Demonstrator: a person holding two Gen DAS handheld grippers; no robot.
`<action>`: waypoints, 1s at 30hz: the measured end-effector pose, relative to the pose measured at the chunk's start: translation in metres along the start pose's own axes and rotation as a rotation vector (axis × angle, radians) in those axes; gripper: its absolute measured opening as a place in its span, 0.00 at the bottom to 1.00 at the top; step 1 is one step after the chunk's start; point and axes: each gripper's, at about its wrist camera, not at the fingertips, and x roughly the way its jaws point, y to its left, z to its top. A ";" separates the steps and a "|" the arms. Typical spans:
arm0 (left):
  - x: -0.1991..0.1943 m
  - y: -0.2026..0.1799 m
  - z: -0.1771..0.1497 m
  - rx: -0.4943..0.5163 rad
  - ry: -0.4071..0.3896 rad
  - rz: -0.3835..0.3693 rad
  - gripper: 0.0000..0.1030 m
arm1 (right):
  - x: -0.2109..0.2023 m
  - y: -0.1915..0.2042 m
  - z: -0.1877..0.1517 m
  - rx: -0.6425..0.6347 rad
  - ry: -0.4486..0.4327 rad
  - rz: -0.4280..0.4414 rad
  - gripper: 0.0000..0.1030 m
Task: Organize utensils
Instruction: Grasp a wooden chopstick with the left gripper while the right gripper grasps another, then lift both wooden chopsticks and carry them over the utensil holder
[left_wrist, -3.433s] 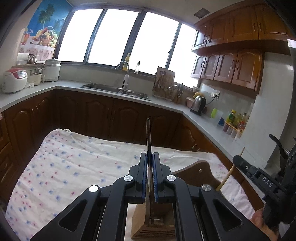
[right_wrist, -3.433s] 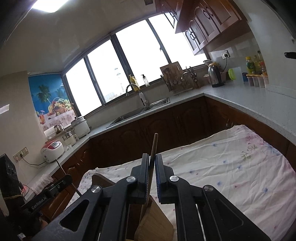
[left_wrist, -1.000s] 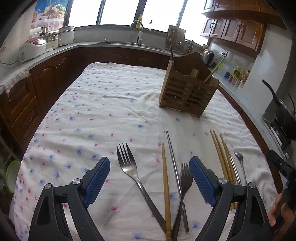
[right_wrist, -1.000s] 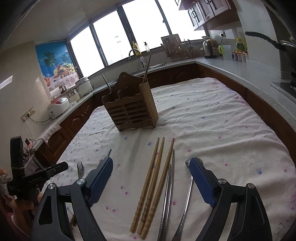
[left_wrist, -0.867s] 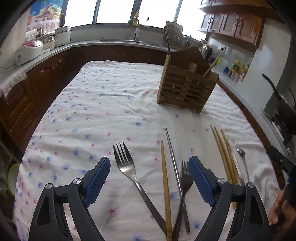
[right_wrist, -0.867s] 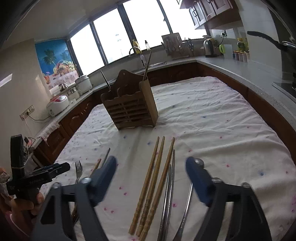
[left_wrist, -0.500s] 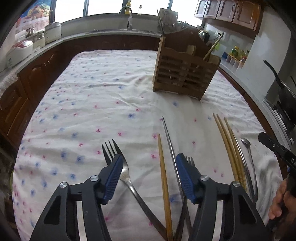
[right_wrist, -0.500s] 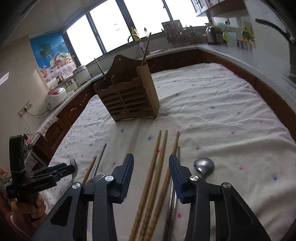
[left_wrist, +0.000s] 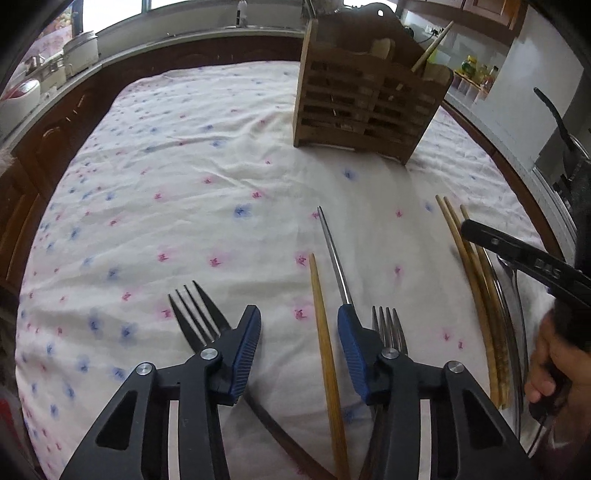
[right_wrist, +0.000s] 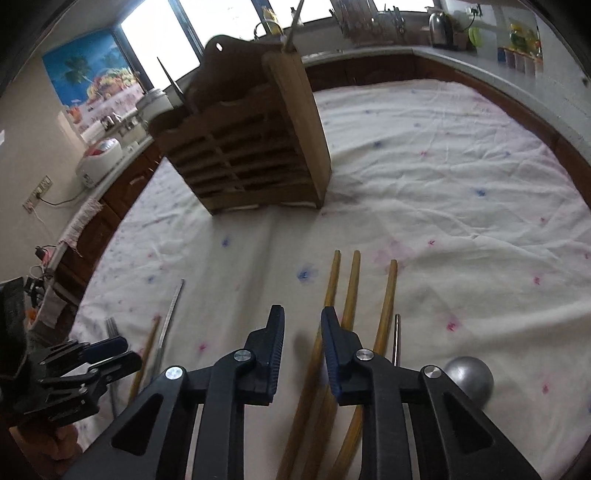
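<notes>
Both pairs of jaws, wide a second ago, have narrowed and are closing, and both grippers have come down closer to the cloth. The left gripper (left_wrist: 299, 343) straddles a single wooden chopstick (left_wrist: 325, 339) without pressing it; a large fork (left_wrist: 195, 314) lies just left, a small fork (left_wrist: 388, 325) and metal chopstick (left_wrist: 334, 254) just right. The right gripper (right_wrist: 302, 341) has the leftmost of three wooden chopsticks (right_wrist: 345, 291) between its pads, contact unclear. A spoon (right_wrist: 469, 380) lies right. The wooden utensil holder (left_wrist: 369, 92) stands beyond on the flowered tablecloth (left_wrist: 184, 166).

The large fork (left_wrist: 195, 314) handle hides under the left gripper (left_wrist: 299, 339); wooden chopsticks (right_wrist: 332, 332) run off the edge.
</notes>
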 end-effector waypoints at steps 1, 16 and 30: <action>0.002 0.000 0.001 0.002 0.005 -0.003 0.41 | 0.003 -0.001 0.001 0.000 0.007 -0.005 0.20; 0.022 -0.018 0.007 0.125 -0.002 0.053 0.16 | 0.023 0.010 0.017 -0.114 0.022 -0.112 0.11; 0.000 0.001 0.007 0.022 -0.041 -0.025 0.03 | -0.019 0.019 0.014 -0.052 -0.040 0.021 0.05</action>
